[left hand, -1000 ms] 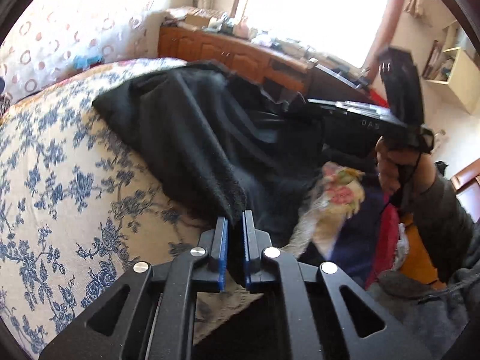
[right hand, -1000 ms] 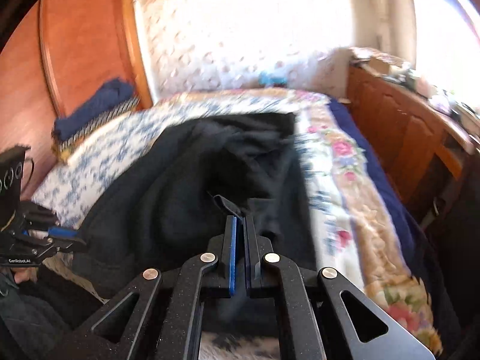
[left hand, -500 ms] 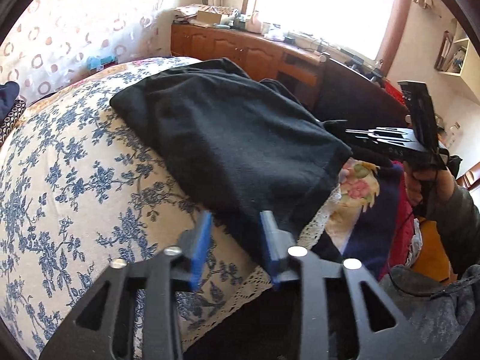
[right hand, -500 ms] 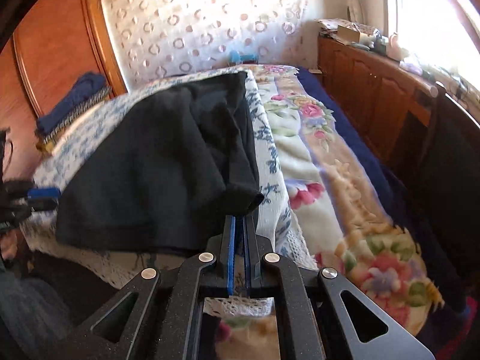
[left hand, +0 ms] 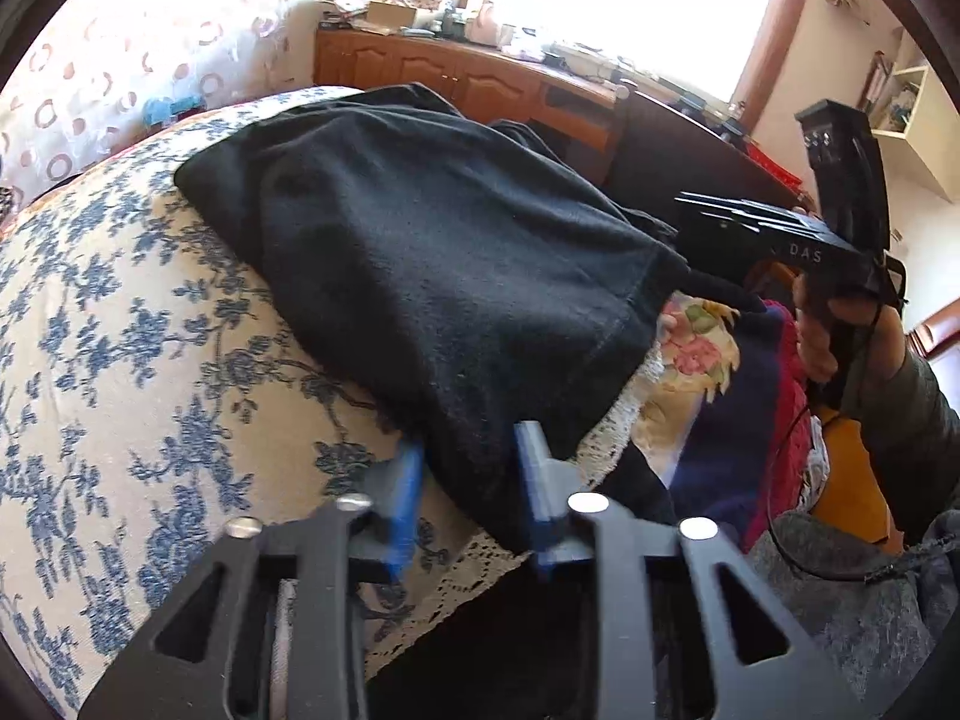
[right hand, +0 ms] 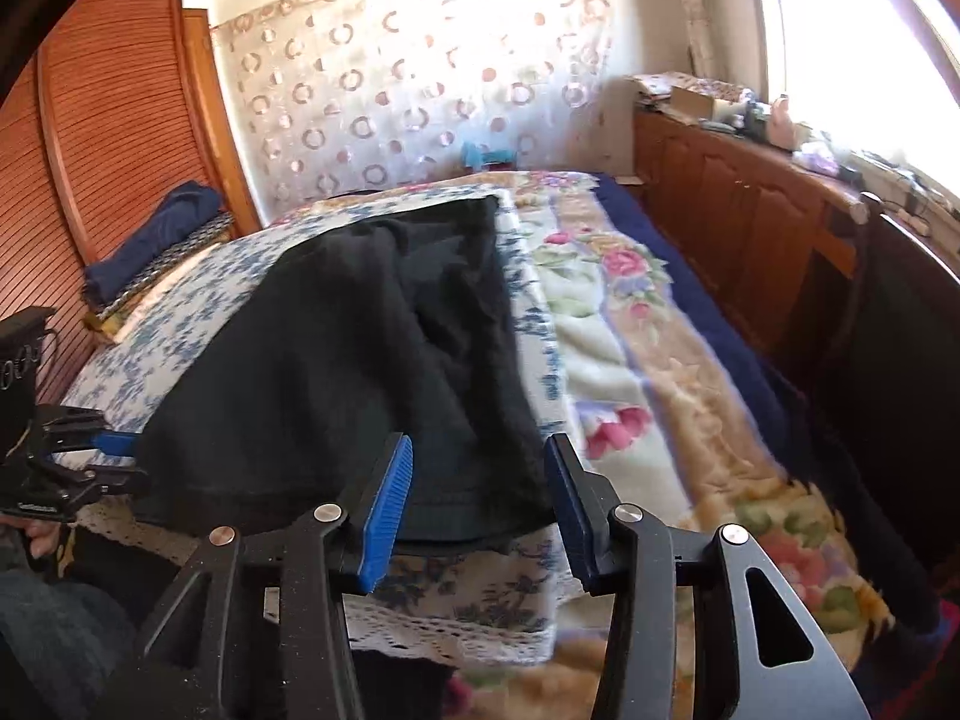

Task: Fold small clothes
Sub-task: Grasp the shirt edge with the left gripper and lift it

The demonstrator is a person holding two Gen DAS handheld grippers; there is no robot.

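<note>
The black garment (left hand: 432, 276) lies folded on the blue-flowered sheet (left hand: 120, 360) of the bed, and its near edge reaches almost to the lace border (right hand: 456, 630) at the foot of this sheet. From the right wrist view the same garment (right hand: 360, 360) covers the middle of the sheet, with a soft ridge along its right side; what is under this ridge is hidden.

The left gripper (left hand: 468, 480) stands at the near left corner of the garment. Its jaws are closing, and the corner of the cloth is between the blue pads (left hand: 405, 492), but there is still a gap on both sides and the pads do not press it. The left pad is blurred, so its exact edge is hard to see.

The right gripper (right hand: 480, 498) is at the near right corner of the garment. Its jaws are opening and stand apart, and the hem lies between them without being pinched. In the left wrist view this gripper (left hand: 708, 216) appears only as a dark shape beside the garment, and its fingers there cannot be made out. A hand (left hand: 822, 330) holds its handle, partly covered by a cable.

Right of the sheet lies a flowered blanket (right hand: 660, 372); its lower part is cut off by the picture edge. The bright window (right hand: 870, 48) washes out the things on the wooden cabinet (right hand: 750, 222).
</note>
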